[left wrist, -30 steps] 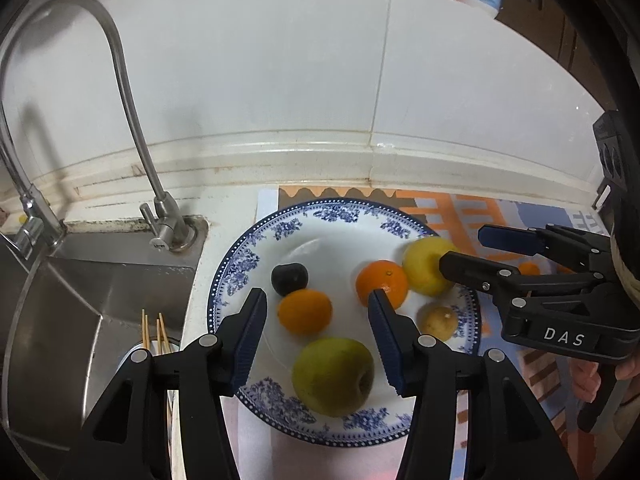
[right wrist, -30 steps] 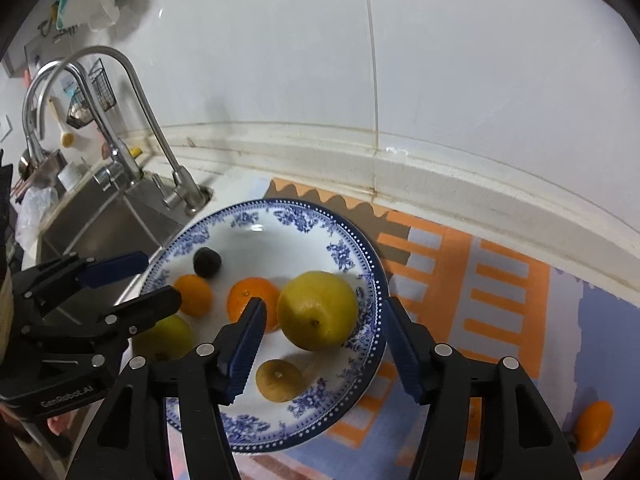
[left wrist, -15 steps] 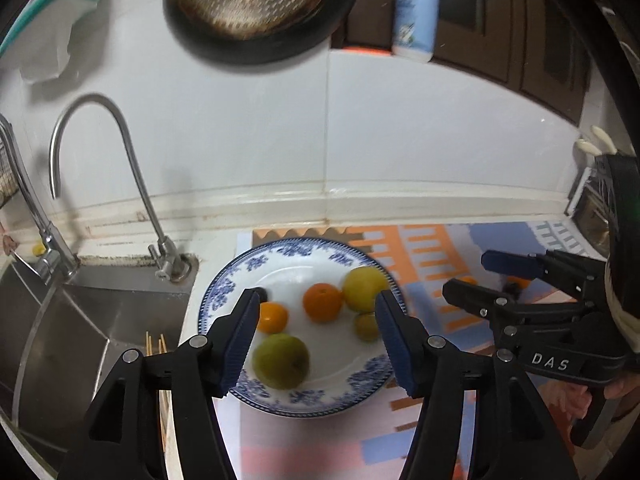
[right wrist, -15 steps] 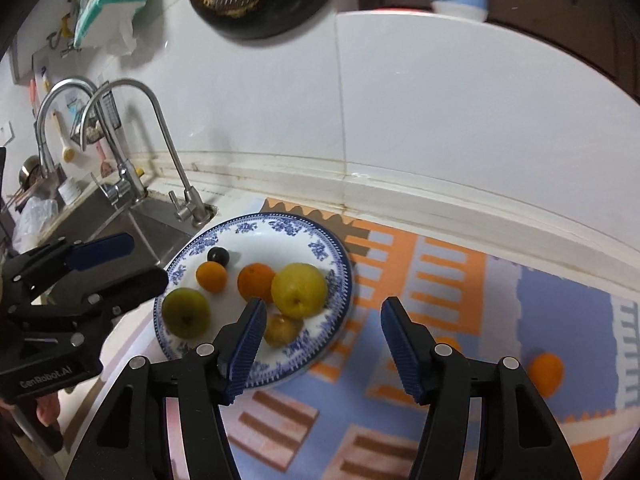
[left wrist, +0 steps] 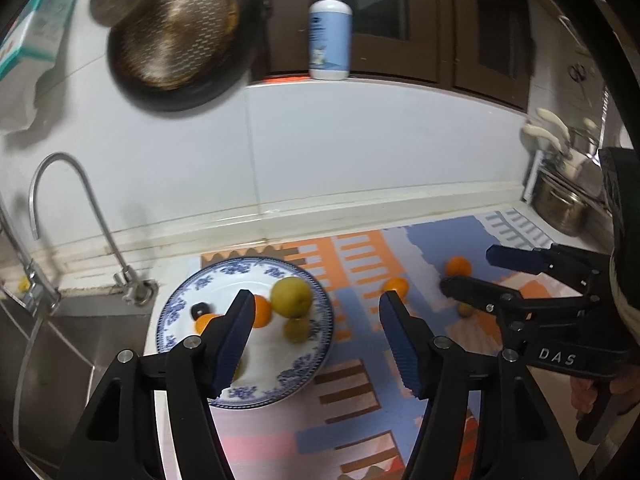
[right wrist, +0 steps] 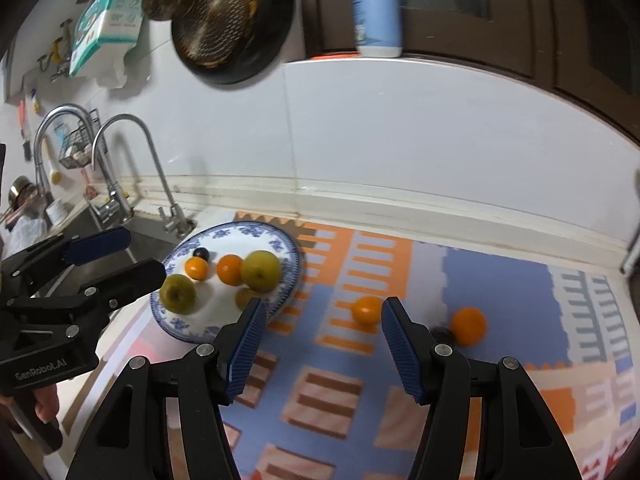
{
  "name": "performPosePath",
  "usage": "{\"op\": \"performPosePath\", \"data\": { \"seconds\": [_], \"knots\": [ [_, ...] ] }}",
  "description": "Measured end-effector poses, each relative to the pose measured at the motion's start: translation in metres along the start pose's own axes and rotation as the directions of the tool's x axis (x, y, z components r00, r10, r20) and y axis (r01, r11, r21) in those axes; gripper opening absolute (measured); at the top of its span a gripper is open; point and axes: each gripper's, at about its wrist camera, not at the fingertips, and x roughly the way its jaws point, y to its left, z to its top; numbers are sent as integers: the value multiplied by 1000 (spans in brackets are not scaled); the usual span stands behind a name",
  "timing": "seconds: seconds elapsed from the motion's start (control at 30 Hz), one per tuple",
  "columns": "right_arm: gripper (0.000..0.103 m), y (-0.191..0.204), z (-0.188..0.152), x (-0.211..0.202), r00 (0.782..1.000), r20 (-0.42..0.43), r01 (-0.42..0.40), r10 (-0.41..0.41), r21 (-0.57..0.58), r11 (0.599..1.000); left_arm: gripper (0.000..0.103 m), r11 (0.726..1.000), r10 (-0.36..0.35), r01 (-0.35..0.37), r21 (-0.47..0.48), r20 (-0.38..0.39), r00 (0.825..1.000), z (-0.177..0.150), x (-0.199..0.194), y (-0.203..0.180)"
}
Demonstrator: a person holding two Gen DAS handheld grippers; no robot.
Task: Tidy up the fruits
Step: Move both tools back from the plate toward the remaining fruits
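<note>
In the left wrist view, the left gripper (left wrist: pixel 316 332) is covering most of the green fruit (left wrist: pixel 239 366) on the plate (left wrist: pixel 308 368), and the right gripper (left wrist: pixel 464 270) is hiding part of a small brownish fruit (left wrist: pixel 466 310) on the mat. In the right wrist view, a dark fruit (right wrist: pixel 442 334) is sitting half behind a finger (right wrist: pixel 404 346), too blurred to identify, and the bottle (right wrist: pixel 376 12) is being cut off at the top edge.

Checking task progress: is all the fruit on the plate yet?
No. Two oranges and a small dark fruit lie on the mat, off the plate.
</note>
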Motion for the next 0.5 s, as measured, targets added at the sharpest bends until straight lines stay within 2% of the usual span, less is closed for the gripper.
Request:
{"op": "performPosePath", "data": {
  "seconds": [0.23,0.5],
  "knots": [
    [61,-26,-14,-19,996,5,83,-84,55,995,64,995,-65,66,75,-10,998,2,13,-28],
    [61,-55,-27,-21,987,-27,159,-157,126,979,64,979,-145,153,135,-69,987,5,45,-51]
  ]
}}
